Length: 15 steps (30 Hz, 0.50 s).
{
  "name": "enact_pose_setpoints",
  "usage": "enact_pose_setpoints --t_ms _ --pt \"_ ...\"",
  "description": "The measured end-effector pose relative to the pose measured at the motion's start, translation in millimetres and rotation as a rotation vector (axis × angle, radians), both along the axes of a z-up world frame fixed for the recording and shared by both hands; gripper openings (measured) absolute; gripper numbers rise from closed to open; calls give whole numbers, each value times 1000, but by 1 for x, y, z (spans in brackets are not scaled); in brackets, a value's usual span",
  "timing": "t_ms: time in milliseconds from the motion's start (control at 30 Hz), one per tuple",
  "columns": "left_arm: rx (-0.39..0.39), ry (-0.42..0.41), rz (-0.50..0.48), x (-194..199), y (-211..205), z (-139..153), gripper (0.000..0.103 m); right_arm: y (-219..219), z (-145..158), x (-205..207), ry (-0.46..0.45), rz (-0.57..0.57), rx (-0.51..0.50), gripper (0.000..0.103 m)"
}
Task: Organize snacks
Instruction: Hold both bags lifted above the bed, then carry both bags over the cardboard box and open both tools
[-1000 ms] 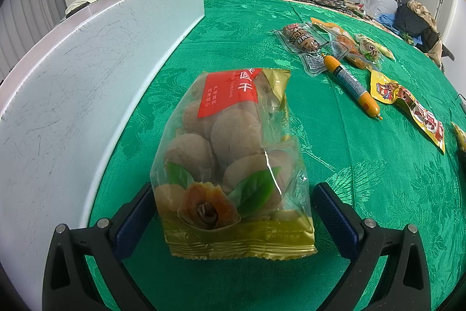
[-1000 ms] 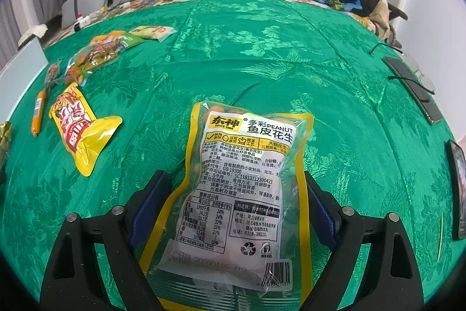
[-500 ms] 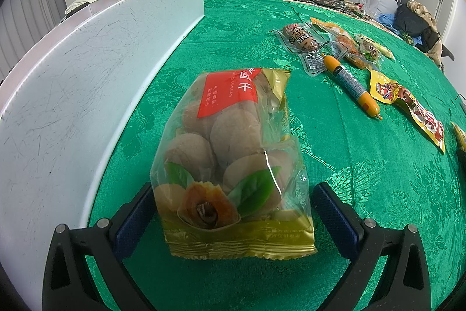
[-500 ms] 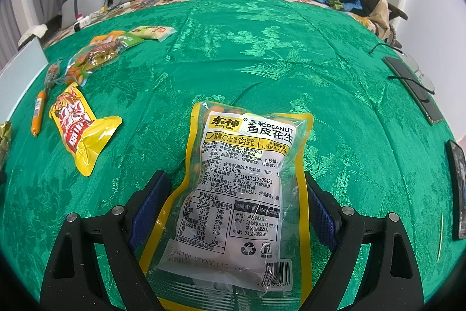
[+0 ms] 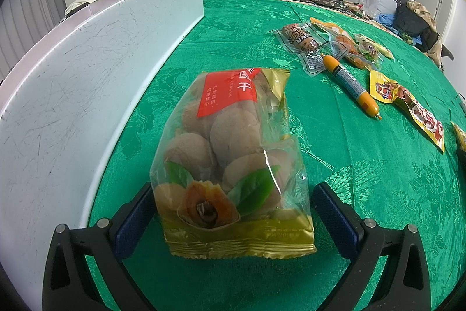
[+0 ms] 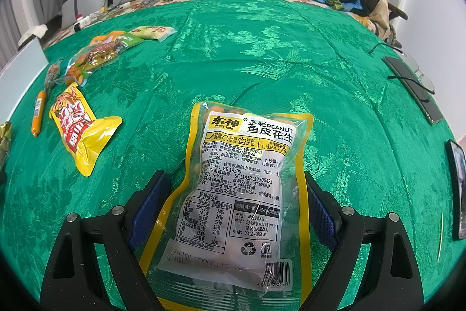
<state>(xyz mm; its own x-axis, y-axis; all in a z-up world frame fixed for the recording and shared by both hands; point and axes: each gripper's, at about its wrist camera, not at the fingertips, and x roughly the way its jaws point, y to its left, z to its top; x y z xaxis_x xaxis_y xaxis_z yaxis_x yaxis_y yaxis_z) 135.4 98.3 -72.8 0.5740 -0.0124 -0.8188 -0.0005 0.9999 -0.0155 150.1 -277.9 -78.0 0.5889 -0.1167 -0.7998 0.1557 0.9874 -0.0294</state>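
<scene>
On the bed's cloth (image 5: pixel 364 165), a longan bag (image 5: pixel 233 162) lies beside the board (image 5: pixel 87 95) on its left; a sausage stick (image 5: pixel 351 85) and snack packets (image 5: pixel 407 104) lie right; the peanut packet (image 6: pixel 247 182) sits farther right.

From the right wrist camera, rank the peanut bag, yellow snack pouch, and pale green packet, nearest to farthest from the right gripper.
1. Peanut bag, between the jaws of the right gripper.
2. Yellow snack pouch, left on the cloth.
3. Pale green packet, far left.
</scene>
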Motion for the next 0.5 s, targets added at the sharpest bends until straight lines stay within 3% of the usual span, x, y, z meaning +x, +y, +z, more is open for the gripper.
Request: enact_pose_setpoints --t_ms 500 --pt "-2 2 -4 0 0 0 103 0 0 0 0 0 1 90"
